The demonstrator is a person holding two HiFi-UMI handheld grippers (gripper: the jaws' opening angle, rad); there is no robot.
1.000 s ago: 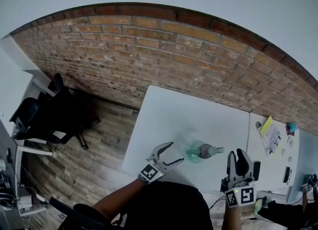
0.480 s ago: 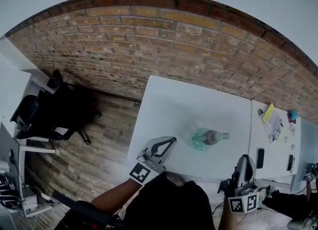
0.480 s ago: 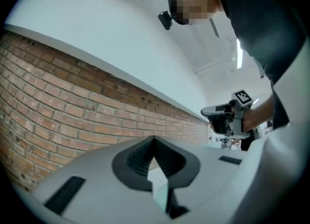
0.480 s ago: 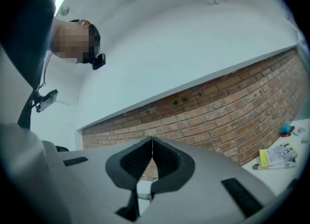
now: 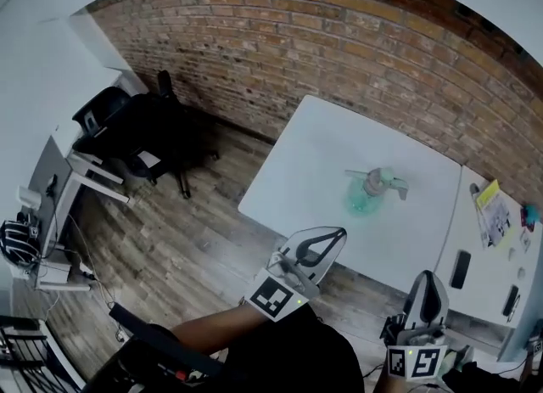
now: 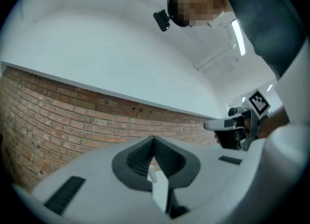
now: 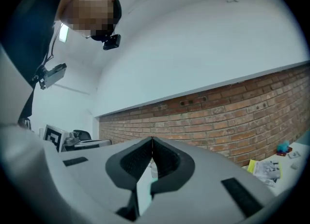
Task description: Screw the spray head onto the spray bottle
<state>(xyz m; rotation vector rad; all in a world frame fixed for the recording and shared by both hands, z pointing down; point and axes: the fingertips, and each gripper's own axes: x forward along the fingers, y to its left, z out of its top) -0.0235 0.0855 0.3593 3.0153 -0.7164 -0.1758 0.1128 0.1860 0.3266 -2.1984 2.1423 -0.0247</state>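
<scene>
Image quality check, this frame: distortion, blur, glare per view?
Head view: heavy fisheye, the brick wall bows into an arc; spray bottle reads fairly sharp, no glare on the white table. Left gripper view: left gripper close to the lens looks soft, dark vignette at the corners. Right gripper view: same vignette, right gripper soft, bricks behind it sharper.

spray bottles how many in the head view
1. The spray bottle is on the white table, near its middle. Clutter on the neighbouring table is too small to tell.
</scene>
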